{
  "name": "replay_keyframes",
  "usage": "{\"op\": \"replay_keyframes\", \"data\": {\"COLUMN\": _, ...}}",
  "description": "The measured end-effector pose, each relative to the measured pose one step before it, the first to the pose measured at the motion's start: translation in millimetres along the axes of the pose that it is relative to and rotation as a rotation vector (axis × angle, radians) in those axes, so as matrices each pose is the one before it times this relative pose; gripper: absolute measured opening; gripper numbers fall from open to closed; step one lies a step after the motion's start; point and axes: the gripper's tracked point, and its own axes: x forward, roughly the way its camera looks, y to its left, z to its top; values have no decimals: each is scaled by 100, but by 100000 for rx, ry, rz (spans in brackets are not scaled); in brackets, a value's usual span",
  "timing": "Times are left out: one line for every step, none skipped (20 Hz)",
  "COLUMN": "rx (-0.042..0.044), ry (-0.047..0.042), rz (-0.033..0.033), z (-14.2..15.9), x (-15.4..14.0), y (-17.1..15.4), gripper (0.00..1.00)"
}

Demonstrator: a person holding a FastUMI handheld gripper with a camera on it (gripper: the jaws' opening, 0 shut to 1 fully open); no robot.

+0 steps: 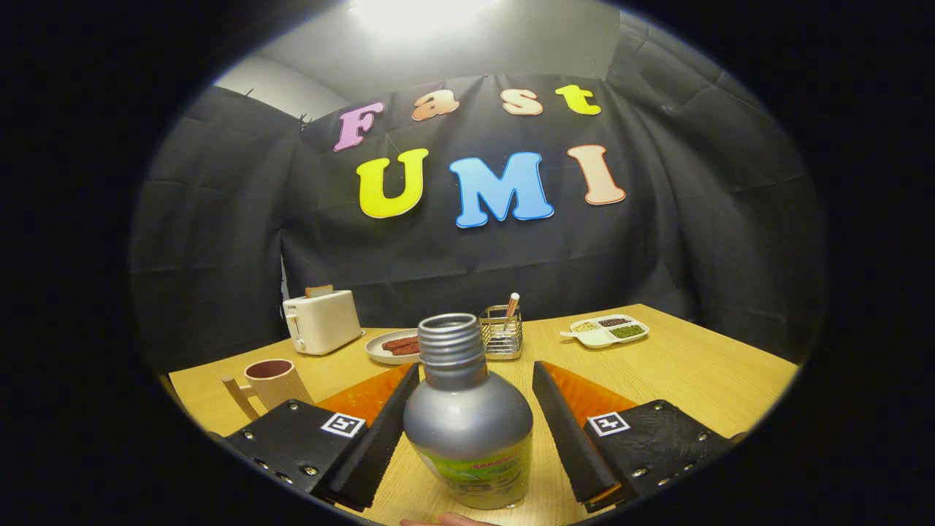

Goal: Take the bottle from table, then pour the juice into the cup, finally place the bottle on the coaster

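A silver metal bottle (pixel 467 420) with a green label and an open threaded neck stands upright on the wooden table (pixel 694 365). It is between the fingers of my gripper (pixel 475 367), which is open. The left finger is close to the bottle's side, and a clear gap shows between the bottle and the right finger. A beige cup (pixel 274 380) with a dark inside and a handle on its left stands on the table just beyond the left finger.
Along the table's far side stand a cream toaster (pixel 321 321), a plate of brown strips (pixel 398 345), a wire holder (pixel 501 332) and a white divided tray (pixel 606 330). A person's fingertip (pixel 445 520) shows just below the bottle's base.
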Motion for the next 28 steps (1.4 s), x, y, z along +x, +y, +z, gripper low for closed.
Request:
{"op": "replay_keyframes", "data": {"rx": -314, "ry": 314, "rz": -306, "z": -256, "x": 11, "y": -28, "gripper": 95}}
{"op": "replay_keyframes", "data": {"rx": 114, "ry": -220, "rz": -72, "z": -275, "x": 71, "y": -3, "gripper": 95}}
{"op": "replay_keyframes", "data": {"rx": -115, "ry": -312, "rz": -228, "z": -47, "x": 43, "y": -30, "gripper": 95}}
{"op": "replay_keyframes", "data": {"rx": -418, "ry": -364, "rz": -160, "z": -140, "x": 157, "y": -3, "gripper": 95}}
{"op": "replay_keyframes", "data": {"rx": -674, "ry": -192, "rz": 43, "z": -113, "x": 259, "y": 76, "gripper": 95}}
{"op": "replay_keyframes", "data": {"rx": -711, "ry": 388, "rz": 54, "z": -301, "x": 235, "y": 108, "gripper": 95}}
{"op": "replay_keyframes", "data": {"rx": -282, "ry": 217, "rz": 31, "z": -226, "x": 239, "y": -51, "gripper": 95}}
{"op": "replay_keyframes", "data": {"rx": 188, "ry": -19, "rz": -75, "z": -181, "x": 217, "y": -1, "gripper": 95}}
{"op": "replay_keyframes", "data": {"rx": 169, "ry": 87, "rz": 241, "z": -116, "x": 164, "y": 38, "gripper": 95}}
{"op": "replay_keyframes", "data": {"rx": 217, "ry": 57, "rz": -446, "z": -253, "x": 179, "y": -105, "gripper": 95}}
{"op": "replay_keyframes", "data": {"rx": 576, "ry": 56, "rz": -771, "z": -111, "x": 125, "y": -192, "gripper": 95}}
{"op": "replay_keyframes", "data": {"rx": 1060, "ry": -142, "rz": -81, "z": -153, "x": 149, "y": -29, "gripper": 95}}
{"op": "replay_keyframes", "data": {"rx": 565, "ry": -498, "rz": -1171, "z": 114, "x": -69, "y": -41, "gripper": 91}}
{"op": "replay_keyframes", "data": {"rx": 353, "ry": -19, "rz": -1199, "z": 138, "x": -145, "y": -183, "gripper": 87}}
{"op": "replay_keyframes", "data": {"rx": 41, "ry": 59, "rz": -2028, "z": 202, "x": -98, "y": -325, "gripper": 85}}
{"op": "replay_keyframes", "data": {"rx": -933, "ry": -95, "rz": -750, "z": 232, "x": 21, "y": 32, "gripper": 85}}
{"op": "replay_keyframes", "data": {"rx": -1787, "ry": 469, "rz": 108, "z": 226, "x": 66, "y": 345, "gripper": 83}}
{"op": "replay_keyframes", "data": {"rx": -2083, "ry": 226, "rz": 164, "z": 183, "x": 45, "y": 300, "gripper": 83}}
{"op": "replay_keyframes", "data": {"rx": -2069, "ry": -222, "rz": 89, "z": 420, "x": 22, "y": 266, "gripper": 83}}
{"op": "replay_keyframes", "data": {"rx": -2255, "ry": 110, "rz": -304, "z": 209, "x": 4, "y": 200, "gripper": 83}}
{"op": "replay_keyframes", "data": {"rx": -2367, "ry": 274, "rz": -16, "z": 243, "x": 100, "y": 305, "gripper": 83}}
{"op": "replay_keyframes", "data": {"rx": -2383, "ry": 717, "rz": 81, "z": 239, "x": 170, "y": 420, "gripper": 83}}
{"op": "replay_keyframes", "data": {"rx": -2071, "ry": 833, "rz": 270, "z": 220, "x": 210, "y": 413, "gripper": 83}}
{"op": "replay_keyframes", "data": {"rx": -2189, "ry": 1432, "rz": 505, "z": 38, "x": 147, "y": 538, "gripper": 83}}
{"op": "replay_keyframes", "data": {"rx": -1986, "ry": 901, "rz": 676, "z": 195, "x": 231, "y": 501, "gripper": 83}}
{"op": "replay_keyframes", "data": {"rx": -1760, "ry": 560, "rz": 420, "z": 218, "x": 232, "y": 436, "gripper": 83}}
{"op": "replay_keyframes", "data": {"rx": -1849, "ry": 646, "rz": 398, "z": 189, "x": 245, "y": 466, "gripper": 83}}
{"op": "replay_keyframes", "data": {"rx": -2196, "ry": 511, "rz": 501, "z": 175, "x": 291, "y": 427, "gripper": 83}}
